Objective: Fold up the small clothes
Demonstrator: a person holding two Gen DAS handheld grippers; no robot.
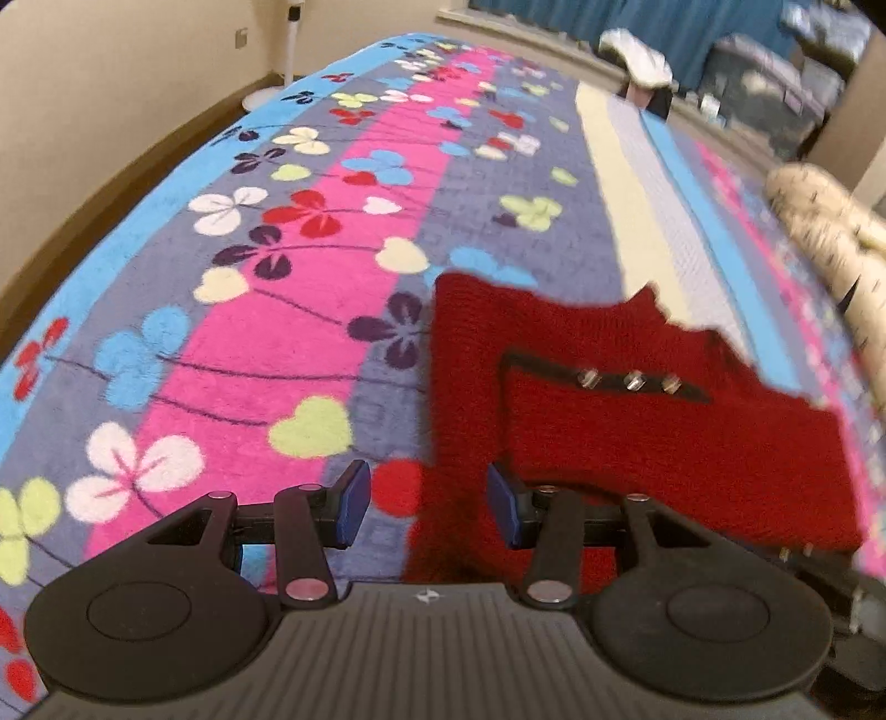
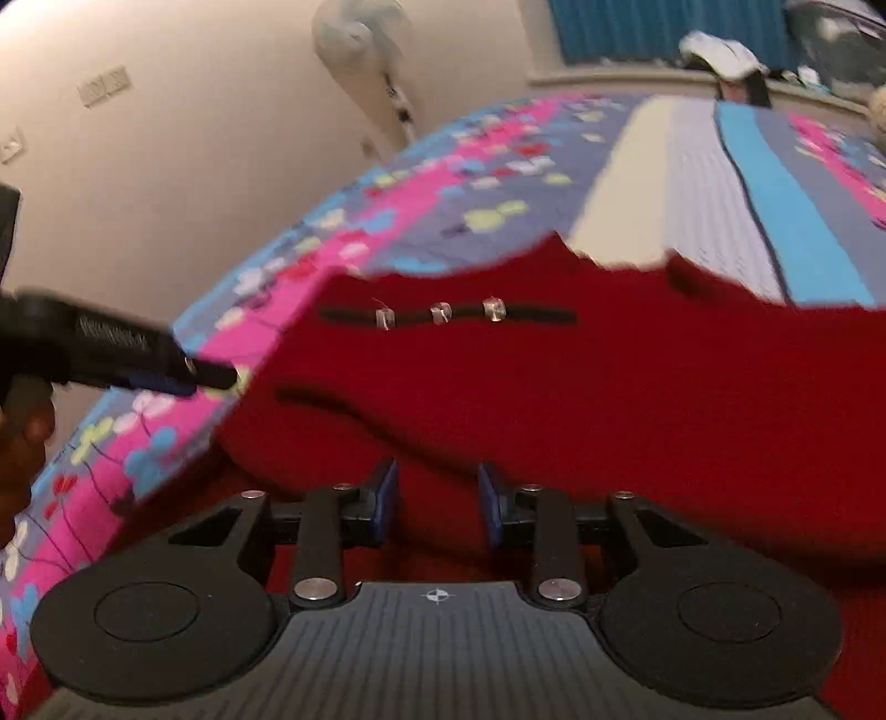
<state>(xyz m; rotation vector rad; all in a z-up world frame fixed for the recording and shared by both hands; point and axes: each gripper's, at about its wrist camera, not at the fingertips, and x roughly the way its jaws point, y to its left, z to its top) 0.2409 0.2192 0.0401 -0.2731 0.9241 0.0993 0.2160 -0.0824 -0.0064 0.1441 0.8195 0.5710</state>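
Observation:
A small red knitted garment (image 1: pixel 637 421) with a black strip bearing three clear buttons (image 1: pixel 631 382) lies on a flowered blanket (image 1: pixel 249 310). My left gripper (image 1: pixel 429 501) is open and empty, hovering over the garment's left edge. In the right wrist view the same red garment (image 2: pixel 581 387) fills the middle, with its button strip (image 2: pixel 443 314) ahead. My right gripper (image 2: pixel 437 501) is open just above the red fabric, holding nothing. The left gripper (image 2: pixel 210 379) shows at the left of that view, near the garment's left edge.
The blanket covers a bed with pale and blue stripes (image 1: pixel 637 183) on its right part. A spotted cream cloth (image 1: pixel 819 221) lies at the right. A standing fan (image 2: pixel 360 33) and a wall are to the left; clutter and a blue curtain (image 2: pixel 637 22) lie beyond.

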